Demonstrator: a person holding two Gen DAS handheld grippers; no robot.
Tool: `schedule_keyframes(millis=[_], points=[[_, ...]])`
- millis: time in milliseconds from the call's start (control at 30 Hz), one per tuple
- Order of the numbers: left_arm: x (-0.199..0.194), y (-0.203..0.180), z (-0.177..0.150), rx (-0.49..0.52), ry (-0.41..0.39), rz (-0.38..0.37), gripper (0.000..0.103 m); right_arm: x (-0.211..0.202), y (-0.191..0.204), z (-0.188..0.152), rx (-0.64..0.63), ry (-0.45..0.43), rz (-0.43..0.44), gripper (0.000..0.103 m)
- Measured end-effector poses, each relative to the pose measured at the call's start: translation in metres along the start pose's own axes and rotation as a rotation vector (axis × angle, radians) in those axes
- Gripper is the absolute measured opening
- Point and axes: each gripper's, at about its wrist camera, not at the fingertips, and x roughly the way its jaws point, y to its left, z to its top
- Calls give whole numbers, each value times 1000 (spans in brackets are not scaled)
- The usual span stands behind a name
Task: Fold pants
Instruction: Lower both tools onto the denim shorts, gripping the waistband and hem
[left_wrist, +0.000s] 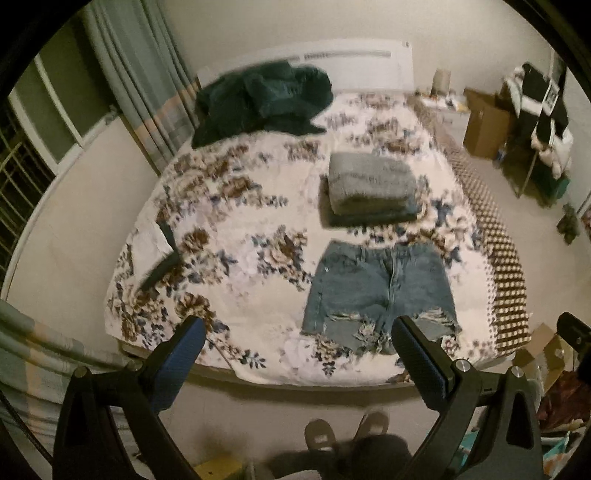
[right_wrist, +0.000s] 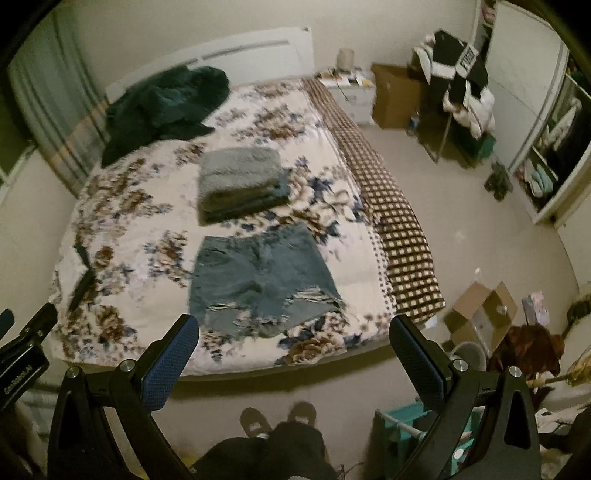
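Observation:
Blue denim shorts (left_wrist: 376, 291) with frayed hems lie flat on the floral bed cover (left_wrist: 236, 229), waistband away from me, near the foot of the bed; they also show in the right wrist view (right_wrist: 258, 280). My left gripper (left_wrist: 299, 332) is open and empty, held high above the bed's near edge. My right gripper (right_wrist: 295, 330) is open and empty, also high above the near edge. Neither touches the shorts.
A stack of folded grey and blue clothes (left_wrist: 369, 188) sits beyond the shorts. A dark green garment (left_wrist: 262, 99) lies crumpled by the headboard. A dark strap (left_wrist: 166, 258) lies at the left. Cardboard boxes (right_wrist: 480, 317) and clutter fill the floor at the right. My slippered feet (right_wrist: 277, 417) stand below.

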Motion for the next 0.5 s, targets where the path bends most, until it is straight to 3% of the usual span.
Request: schedule_keyframes(millis=[267,500], points=[[122,-109,21,33,156,60,103,163,-90,59,36,157,51,103],[257,-243,7,-18,341,-22,103,331,-178,112,52,273,67,103]])
